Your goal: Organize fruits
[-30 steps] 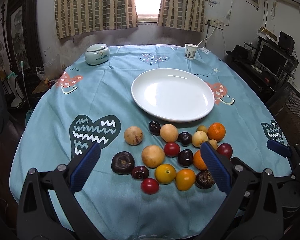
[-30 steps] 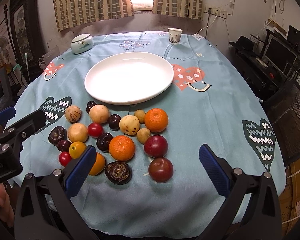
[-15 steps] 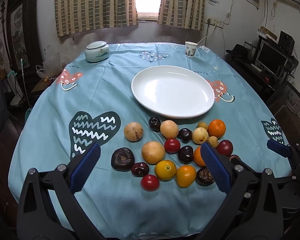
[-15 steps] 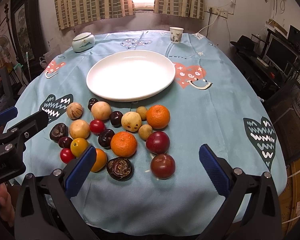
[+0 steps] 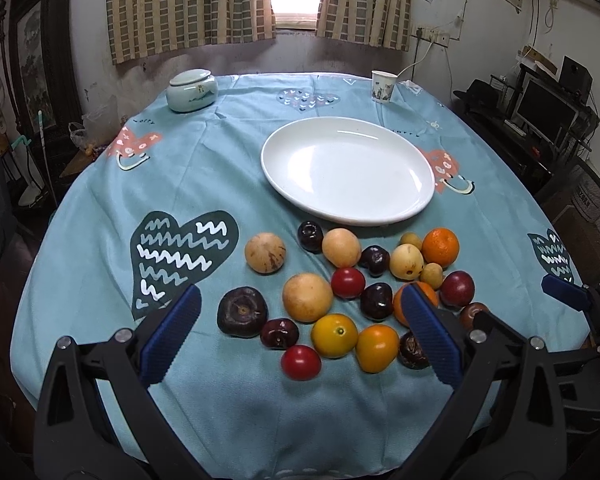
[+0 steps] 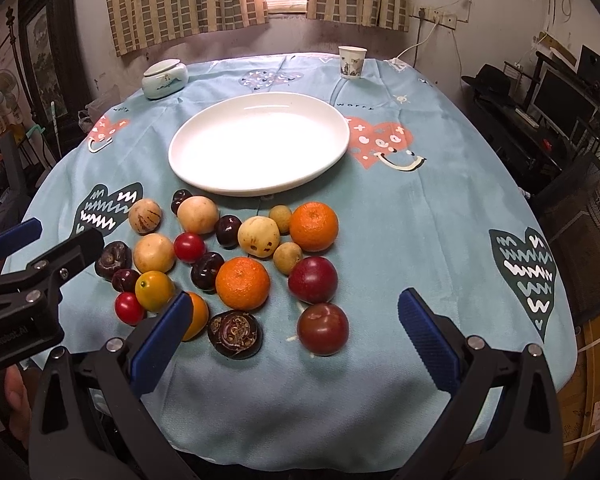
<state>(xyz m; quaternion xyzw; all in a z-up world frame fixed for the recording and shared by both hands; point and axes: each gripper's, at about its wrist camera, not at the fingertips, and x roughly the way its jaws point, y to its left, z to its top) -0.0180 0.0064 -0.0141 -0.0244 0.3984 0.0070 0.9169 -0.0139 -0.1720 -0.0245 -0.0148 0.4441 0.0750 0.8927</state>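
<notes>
An empty white plate lies mid-table on the blue cloth. Several fruits sit in a cluster in front of it: oranges, red plums, tan pears, small tomatoes, dark mangosteens. My left gripper is open and empty, hovering over the near left of the cluster. My right gripper is open and empty over the near right fruits, above a dark red plum.
A pale lidded jar stands at the back left and a paper cup at the back right. A desk with a monitor is right of the table. The table's front edge is just below both grippers.
Both grippers have drawn back and risen slightly, so the table appears a little farther. No fruit has moved; both stay open.
</notes>
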